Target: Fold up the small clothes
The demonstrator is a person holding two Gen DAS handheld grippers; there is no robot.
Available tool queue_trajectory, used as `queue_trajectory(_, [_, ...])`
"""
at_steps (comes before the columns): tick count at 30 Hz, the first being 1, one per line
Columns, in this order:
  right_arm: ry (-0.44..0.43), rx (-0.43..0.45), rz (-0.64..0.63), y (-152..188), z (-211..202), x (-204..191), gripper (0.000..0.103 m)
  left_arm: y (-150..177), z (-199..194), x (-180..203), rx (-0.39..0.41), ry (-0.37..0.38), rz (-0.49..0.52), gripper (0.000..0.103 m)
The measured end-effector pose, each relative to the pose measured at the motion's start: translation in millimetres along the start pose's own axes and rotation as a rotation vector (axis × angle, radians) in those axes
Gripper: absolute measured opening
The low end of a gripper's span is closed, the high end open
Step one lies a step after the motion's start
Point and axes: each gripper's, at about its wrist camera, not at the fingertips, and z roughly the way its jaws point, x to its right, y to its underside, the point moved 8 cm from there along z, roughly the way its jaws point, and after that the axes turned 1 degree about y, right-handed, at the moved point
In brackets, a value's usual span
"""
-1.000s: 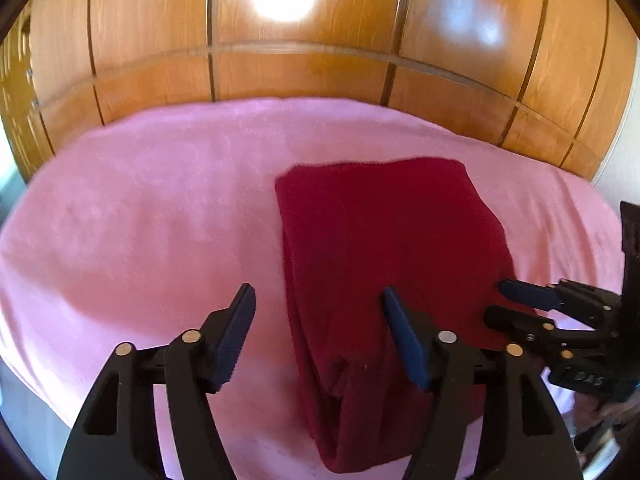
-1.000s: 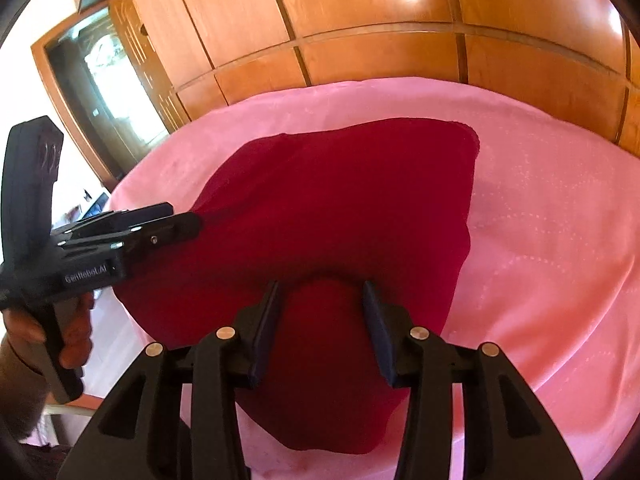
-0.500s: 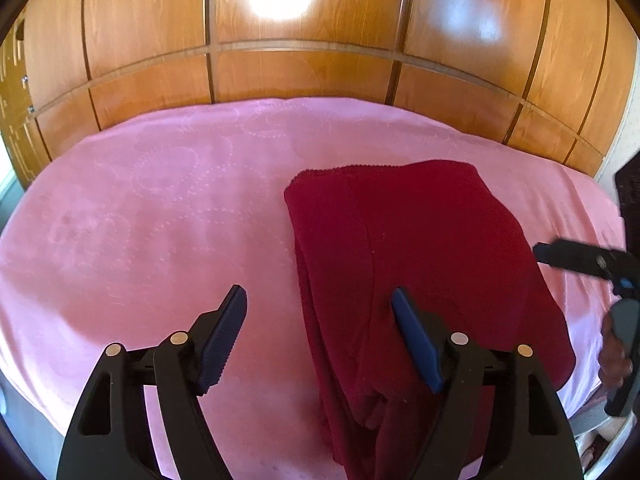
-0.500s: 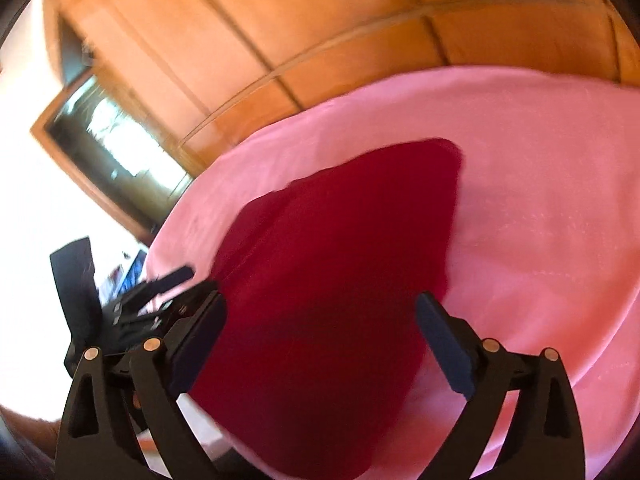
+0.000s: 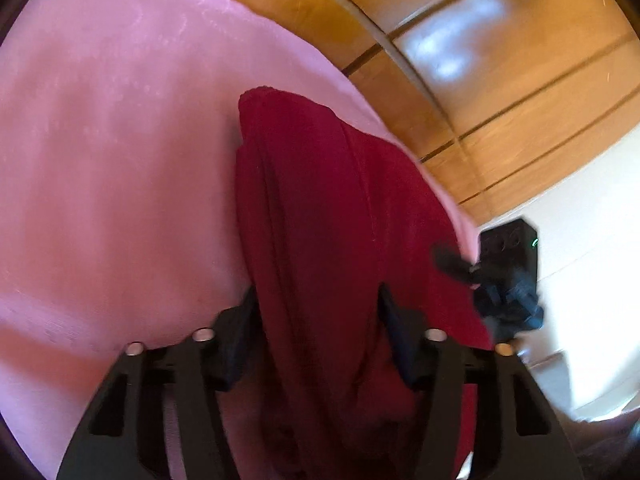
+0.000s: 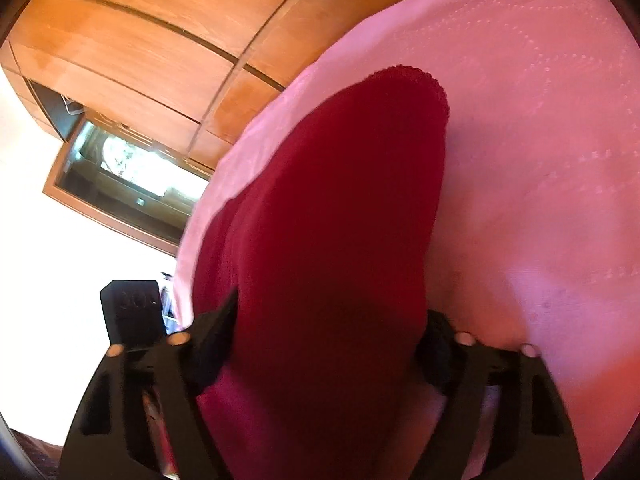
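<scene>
Dark red knit garment point(image 5: 336, 216) lies part-folded on the pink bedspread point(image 5: 120, 160), its near end between the jaws of my left hand-held gripper point(image 5: 316, 332) and my right hand-held gripper point(image 6: 328, 332), both closing around the cloth. I judge either could pinch one layer only, so the fold slides apart. I see no containers anywhere.
</scene>
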Motion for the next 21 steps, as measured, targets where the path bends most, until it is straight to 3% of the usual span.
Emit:
queue_trajectory(3, [0.018,0.021,-0.021,2.9,-8.6,-4.7,0.049,5.4,-1.4,11.1,0.013,0.012,0.043,0.038])
queue_trajectory(8, [0.025,0.126,-0.067,6.0,-44.0,-27.2,0.045,10.4,-0.8,34.4,-0.006,0.063,0.041,0.035])
queue_trajectory(13, [0.066,0.272,-0.082,-3.1,-118.6,-22.8,0.045,11.9,39.3,103.2,-0.071,0.134,0.158,0.035])
queue_trajectory(18, [0.196,0.436,-0.03,-17.6,-210.9,29.6,0.045,-0.4,118.4,200.5,-0.147,0.209,0.294,0.035])
queue_trajectory(21, [0.289,0.47,0.037,-16.0,-242.5,79.5,0.051,7.4,167.8,237.2,-0.207,0.158,0.385,0.035])
